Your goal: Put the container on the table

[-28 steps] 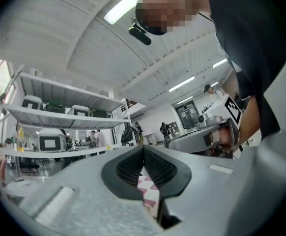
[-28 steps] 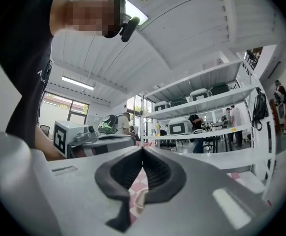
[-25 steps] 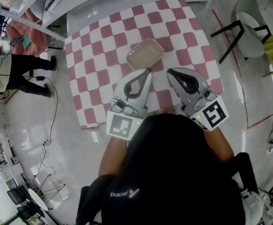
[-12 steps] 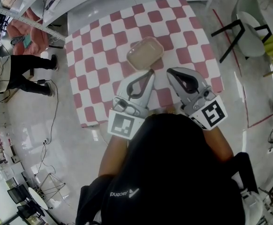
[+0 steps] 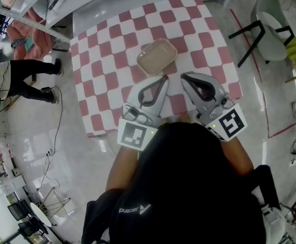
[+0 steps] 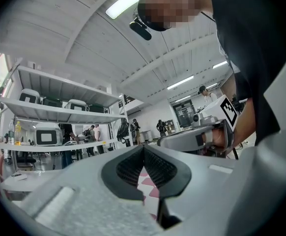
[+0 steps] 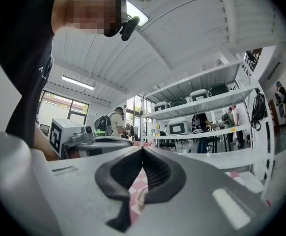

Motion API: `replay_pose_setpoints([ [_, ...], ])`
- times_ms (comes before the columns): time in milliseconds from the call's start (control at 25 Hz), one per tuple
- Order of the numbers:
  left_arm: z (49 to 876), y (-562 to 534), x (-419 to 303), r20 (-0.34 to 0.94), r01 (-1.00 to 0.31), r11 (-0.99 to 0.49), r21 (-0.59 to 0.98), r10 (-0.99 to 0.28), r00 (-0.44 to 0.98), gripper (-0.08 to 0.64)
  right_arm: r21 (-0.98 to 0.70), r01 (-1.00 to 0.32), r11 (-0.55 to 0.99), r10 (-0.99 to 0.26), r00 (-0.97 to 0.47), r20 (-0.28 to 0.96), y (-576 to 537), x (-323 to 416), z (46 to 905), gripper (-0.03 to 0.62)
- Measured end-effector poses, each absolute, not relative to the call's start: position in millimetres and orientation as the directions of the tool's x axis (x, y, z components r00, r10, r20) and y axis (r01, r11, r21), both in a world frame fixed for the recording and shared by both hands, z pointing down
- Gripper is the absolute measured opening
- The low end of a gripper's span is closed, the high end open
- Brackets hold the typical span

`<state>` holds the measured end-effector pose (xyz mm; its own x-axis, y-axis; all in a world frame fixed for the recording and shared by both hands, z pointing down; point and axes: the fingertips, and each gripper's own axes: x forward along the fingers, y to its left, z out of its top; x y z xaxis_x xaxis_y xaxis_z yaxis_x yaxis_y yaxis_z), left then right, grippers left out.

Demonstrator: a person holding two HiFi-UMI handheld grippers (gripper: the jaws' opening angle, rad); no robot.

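Note:
A pale, rounded rectangular container [image 5: 156, 56] rests on the table, which is covered by a red-and-white checked cloth [image 5: 102, 60]. It lies just beyond both grippers and nothing touches it. My left gripper [image 5: 163, 77] hovers over the near part of the table with its tips a little short of the container; in the left gripper view [image 6: 144, 146] its jaws meet at the tip with nothing in them. Beside it, my right gripper [image 5: 182, 76] is also shut and empty, as the right gripper view [image 7: 142, 149] shows.
A black-framed chair [image 5: 267, 29] stands right of the table. A person [image 5: 16, 75] stands on the floor at the left near shelving [image 5: 16, 4]. Cables [image 5: 56, 131] trail over the glossy floor. The table's near edge [image 5: 99, 133] runs just ahead of my body.
The left gripper has turned slightly and edged a little to the right. The right gripper and the container have stayed put. The person at the left has shifted.

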<state>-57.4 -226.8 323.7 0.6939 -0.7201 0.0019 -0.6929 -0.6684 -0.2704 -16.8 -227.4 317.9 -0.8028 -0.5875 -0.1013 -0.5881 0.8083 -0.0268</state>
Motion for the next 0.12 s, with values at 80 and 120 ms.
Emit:
replay_pose_setpoints([
  [80,324.1,-226.2,-57.2,0.009,-0.685,-0.672,-0.282,-0.716,0.698,0.01,-0.025,-0.586,0.81,-0.586,-0.804,-0.098,-227.0,-17.5,318.0,0.002],
  [120,324.4,-226.0,-57.2,0.014,-0.681,-0.674,-0.287,-0.714,0.7,0.011,-0.024,-0.586,0.81,-0.585,-0.805,-0.097,-226.9,-17.9,318.1,0.003],
])
